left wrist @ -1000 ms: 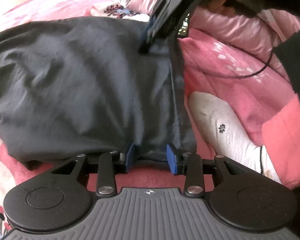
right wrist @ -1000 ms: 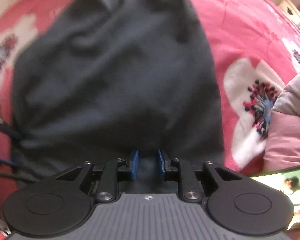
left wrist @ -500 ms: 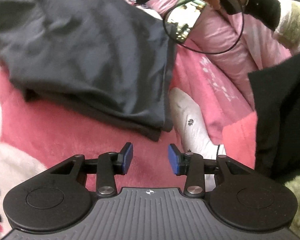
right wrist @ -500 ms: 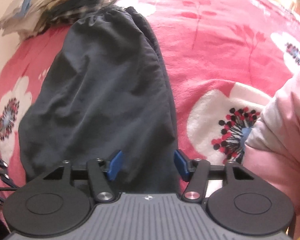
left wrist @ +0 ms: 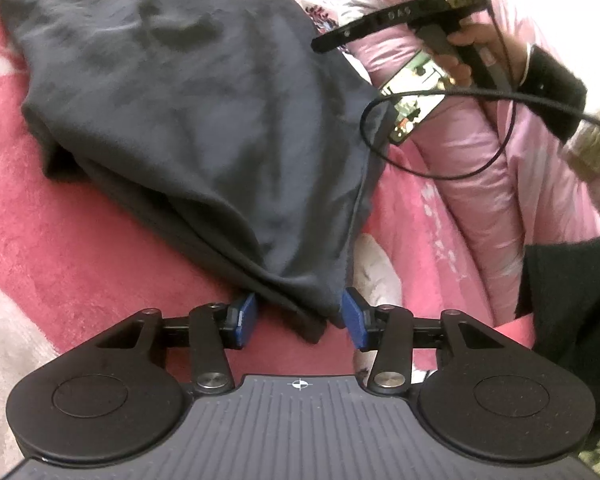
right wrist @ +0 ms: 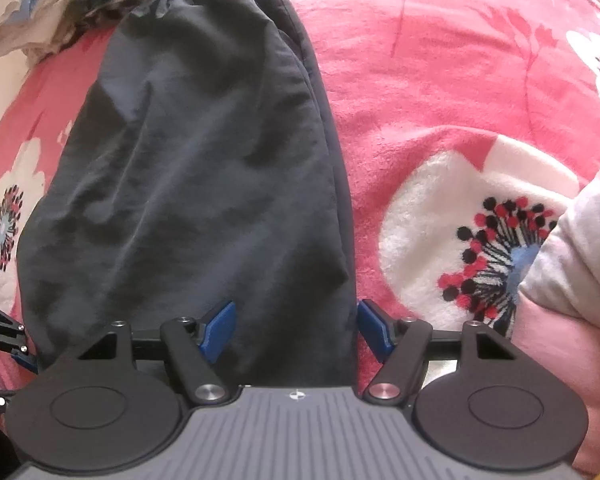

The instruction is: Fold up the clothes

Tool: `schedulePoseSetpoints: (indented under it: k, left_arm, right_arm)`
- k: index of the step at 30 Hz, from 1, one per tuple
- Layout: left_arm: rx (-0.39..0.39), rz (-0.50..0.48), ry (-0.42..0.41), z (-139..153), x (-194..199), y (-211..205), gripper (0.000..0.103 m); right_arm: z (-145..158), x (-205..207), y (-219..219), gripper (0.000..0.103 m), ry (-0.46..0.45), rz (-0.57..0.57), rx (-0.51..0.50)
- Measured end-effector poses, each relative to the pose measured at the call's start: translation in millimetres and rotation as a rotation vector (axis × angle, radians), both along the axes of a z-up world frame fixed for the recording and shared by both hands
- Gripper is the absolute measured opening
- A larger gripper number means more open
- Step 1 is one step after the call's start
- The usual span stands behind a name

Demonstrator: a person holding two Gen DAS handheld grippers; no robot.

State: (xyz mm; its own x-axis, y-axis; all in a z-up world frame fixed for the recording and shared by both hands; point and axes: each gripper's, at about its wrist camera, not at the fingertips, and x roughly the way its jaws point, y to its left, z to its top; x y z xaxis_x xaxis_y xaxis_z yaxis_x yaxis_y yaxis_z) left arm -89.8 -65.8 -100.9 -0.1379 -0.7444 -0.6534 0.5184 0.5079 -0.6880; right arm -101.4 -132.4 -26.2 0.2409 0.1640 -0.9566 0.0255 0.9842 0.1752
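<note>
Both grippers, left gripper (left wrist: 298, 316) and right gripper (right wrist: 296, 330), sit spread wide, gripping nothing, at the near end of the dark pants (right wrist: 196, 184) lying lengthwise on the pink blanket (right wrist: 440, 80). Looks like regrasp time: pinch both corners, fold toward the waistband.

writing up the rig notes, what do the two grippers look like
Both match: the left gripper and right gripper have blue pads on black linkage fingers with silver pivot screws, two round black discs, and a ribbed grey body marked with a small white crosshair. A black cable loops from the right one.
</note>
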Motion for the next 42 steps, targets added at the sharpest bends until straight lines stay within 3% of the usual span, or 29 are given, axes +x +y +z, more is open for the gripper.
schedulePoseSetpoints:
  k: [4,8,12,17,19,20,21,22,23,24,32,37,42]
  left_arm:
    - [-0.015,0.022,0.035,-3.5,2.7,-2.2,0.046]
    - [-0.017,-0.005,0.045,-6.3,-2.2,-10.6,0.046]
    - [-0.017,-0.043,0.049,-9.2,-6.3,-20.2,0.044]
    - [0.003,-0.027,0.043,-14.7,-5.9,-25.6,0.027]
    - [0.016,-0.017,0.041,-17.0,-4.7,-27.7,0.014]
    - [0.026,-0.012,0.037,-18.1,-3.9,-28.8,0.011]
    - [0.026,-0.010,0.034,-17.9,-3.5,-28.5,0.008]
    - [0.027,-0.009,0.031,-17.7,-3.1,-28.1,0.006]
    - [0.027,-0.008,0.028,-17.6,-2.7,-27.8,0.005]
    - [0.028,-0.015,0.014,-16.2,-4.1,-28.5,0.004]
    - [-0.067,-0.079,-0.146,19.5,-6.7,-20.8,0.002]
    - [-0.133,-0.010,-0.194,43.5,15.1,-4.2,0.002]
    - [-0.138,0.098,-0.243,52.8,50.8,12.7,0.002]
  right_arm:
    - [-1.4,4.3,-16.5,0.070,-0.007,-0.073,0.053]
    - [-16.8,0.6,-27.3,0.070,0.082,-0.125,0.121]
    - [-18.9,-6.7,-24.4,0.070,0.135,-0.098,0.156]
    - [-18.4,-15.0,-13.6,0.067,0.200,-0.037,0.137]
    - [-18.2,-18.3,-9.1,0.059,0.227,-0.013,0.129]
    - [-18.1,-19.9,-6.8,0.048,0.240,0.000,0.124]
    - [-18.0,-21.5,-4.6,0.030,0.253,0.012,0.120]
    - [-16.7,-23.0,-4.1,0.021,0.255,0.015,0.111]
    - [-14.9,-24.4,-4.3,0.009,0.251,0.012,0.100]
    - [-12.0,-25.9,-5.2,0.005,0.244,0.005,0.102]
    - [37.1,-31.9,-10.9,0.003,0.125,-0.068,0.202]
    - [67.9,-17.3,-16.0,0.003,0.010,-0.116,0.268]
    - [71.4,14.7,-21.5,0.003,-0.115,-0.160,0.355]
